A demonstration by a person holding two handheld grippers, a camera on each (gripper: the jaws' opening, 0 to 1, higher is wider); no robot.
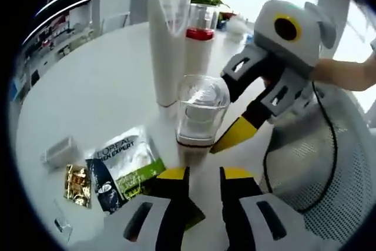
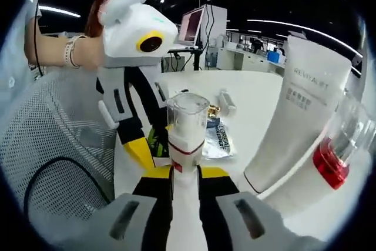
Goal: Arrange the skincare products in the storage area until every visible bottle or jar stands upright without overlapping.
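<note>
Standing upright on the round white table (image 1: 88, 104), a small white bottle with a clear faceted cap and red band (image 1: 198, 116) sits just beyond the left gripper (image 1: 204, 174), whose yellow-tipped jaws are apart and hold nothing. The right gripper (image 2: 185, 171) has its jaws set close on either side of the bottle's base (actual contact is hard to judge). Behind stand a tall white tube (image 1: 167, 39) and a red-banded clear-capped bottle (image 1: 198, 45); a L'Oréal sachet (image 1: 120, 168) lies flat nearby.
</note>
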